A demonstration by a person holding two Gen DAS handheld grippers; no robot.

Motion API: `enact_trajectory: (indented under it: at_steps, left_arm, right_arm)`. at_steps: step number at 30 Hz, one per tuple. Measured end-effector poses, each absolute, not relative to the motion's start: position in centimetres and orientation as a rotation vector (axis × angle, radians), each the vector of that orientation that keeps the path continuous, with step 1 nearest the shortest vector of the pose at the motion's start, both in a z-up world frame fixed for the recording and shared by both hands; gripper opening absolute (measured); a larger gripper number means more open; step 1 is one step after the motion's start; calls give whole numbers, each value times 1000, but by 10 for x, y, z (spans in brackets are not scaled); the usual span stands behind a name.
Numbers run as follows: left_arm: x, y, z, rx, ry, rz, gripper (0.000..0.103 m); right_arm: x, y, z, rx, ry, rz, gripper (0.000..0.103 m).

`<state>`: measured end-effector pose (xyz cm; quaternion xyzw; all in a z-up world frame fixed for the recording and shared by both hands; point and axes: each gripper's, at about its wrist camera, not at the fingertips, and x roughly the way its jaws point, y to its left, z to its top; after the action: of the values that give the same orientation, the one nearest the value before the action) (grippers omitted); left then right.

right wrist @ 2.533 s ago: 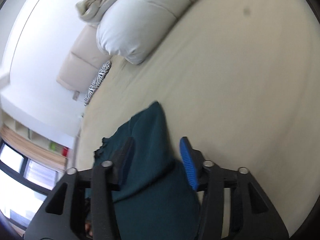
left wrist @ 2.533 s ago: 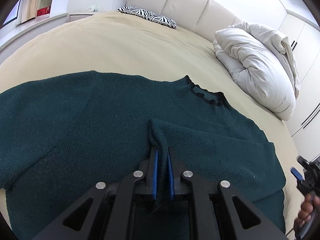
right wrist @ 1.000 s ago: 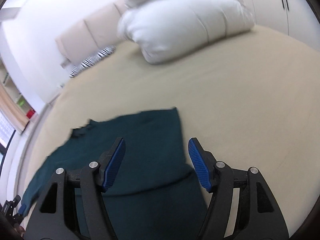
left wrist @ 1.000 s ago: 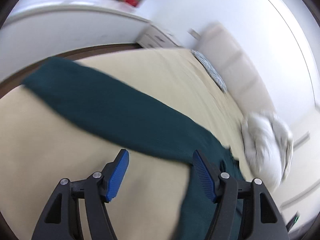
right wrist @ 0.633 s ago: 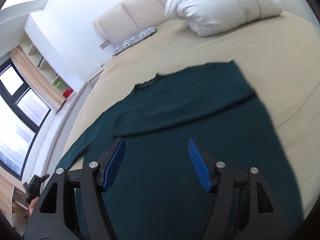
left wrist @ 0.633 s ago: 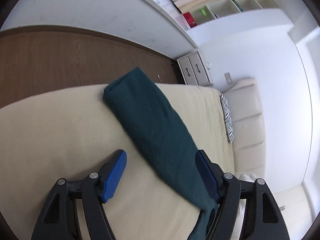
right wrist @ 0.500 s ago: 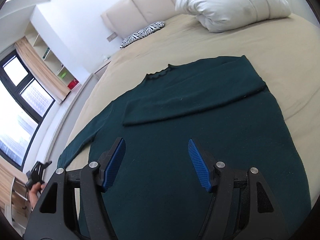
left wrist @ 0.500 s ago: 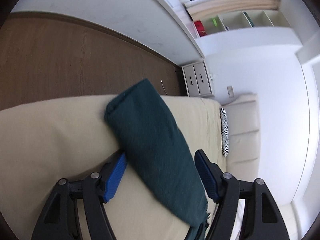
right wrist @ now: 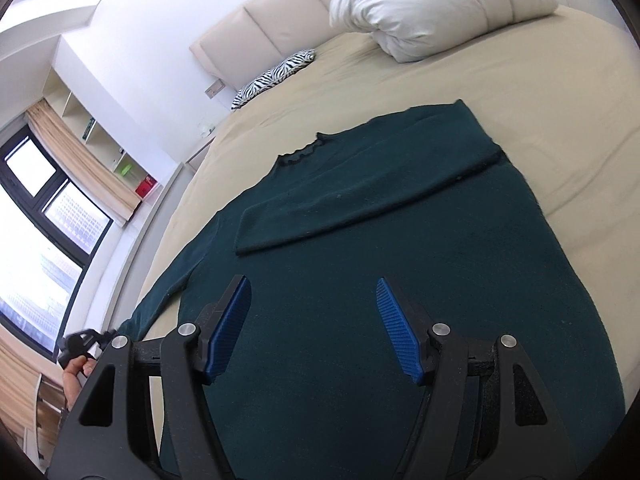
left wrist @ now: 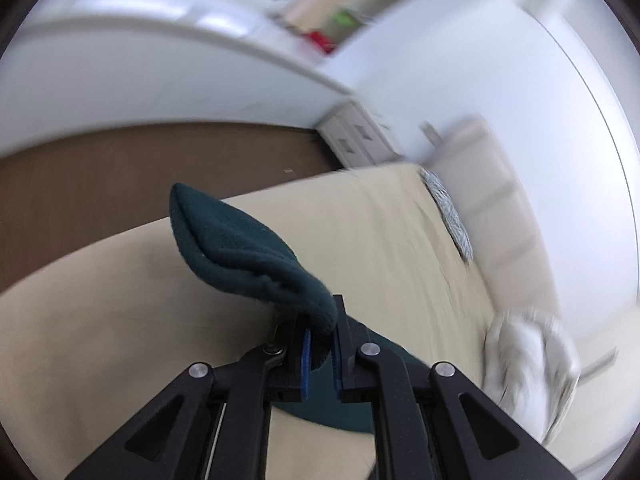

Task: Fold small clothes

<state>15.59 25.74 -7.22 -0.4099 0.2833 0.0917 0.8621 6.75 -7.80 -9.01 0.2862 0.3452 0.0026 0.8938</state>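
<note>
My left gripper [left wrist: 320, 354] is clamped on the cuff end of the sweater's sleeve [left wrist: 240, 252]; the blue pads pinch the dark green knit between them, and the free end of the cuff bulges up and forward past the fingertips in a rounded fold. The knit looks thick and fuzzy, and the rest of the sleeve drops under the gripper toward the bed [left wrist: 380, 240]. This view is blurred. The gripper points down and forward across the bed's edge, with brown floor [left wrist: 100, 172] beyond.

My right gripper [right wrist: 314, 330] is released, its 2 blue pads standing well apart with nothing between them. It hovers, angled down, over the lower body of the sweater [right wrist: 400, 280], which lies flat on the beige bed [right wrist: 540, 80]. 1 sleeve is already folded across the chest, below the frilled collar [right wrist: 304, 150]. The other sleeve runs out to the left edge of the bed, where my left hand [right wrist: 74, 376] shows holding its gripper. A white duvet [right wrist: 440, 0] and a zebra pillow [right wrist: 276, 76] lie near the headboard.
</note>
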Motion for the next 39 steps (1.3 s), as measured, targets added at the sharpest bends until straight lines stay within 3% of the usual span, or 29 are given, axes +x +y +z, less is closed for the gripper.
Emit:
enact_trajectory:
  at_steps: [5,10,14,17,21,36,39]
  left_arm:
    - [181,90,-24,-412,638,-58,9]
    - [179,-47,-58,-171,722,-232,10]
    - [179,-88,-100,-92,833,-261,30]
    - [180,-80,-118,-100,880,-244,55]
    - [149,-49,-121,-176,882,-264,76]
    - [110,37,-133,-358,877,-237,76]
    - [108,44,-129,-385,862,-237,76]
  right_arm:
    - [52,-106,-98,645,691,-24,64]
    - [35,-140,-112,722,675,-71,64]
    - [30,-159,-122,744,687,-87,64]
    - [33,-166,-130,755,715,-90,64]
    - [56,-163,-141,786,785,-45,67]
    - [223,-41,-180,788,1063,220,67]
    - [234,-31,-176,698,1045,177,34]
